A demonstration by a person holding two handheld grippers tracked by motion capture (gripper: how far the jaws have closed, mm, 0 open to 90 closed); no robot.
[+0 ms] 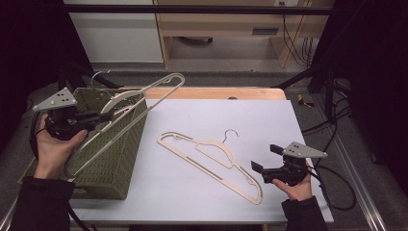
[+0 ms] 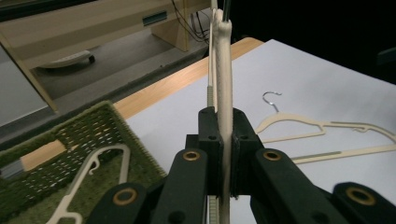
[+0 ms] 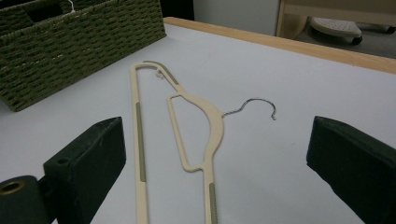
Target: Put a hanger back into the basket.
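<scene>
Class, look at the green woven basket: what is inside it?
Inside the green woven basket, the left gripper view shows one cream hanger lying on its floor. The near part of the floor is covered by the left gripper and cannot be seen.

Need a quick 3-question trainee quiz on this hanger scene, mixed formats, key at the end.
1. True or false: the left tool is shut on a cream hanger.
2. Where does the second hanger lie? A) in the green basket B) flat on the white table top C) in the right tool
3. Fill in: the right tool's jaws are ____.

Key: 1 true; 2 B; 3 open
</scene>
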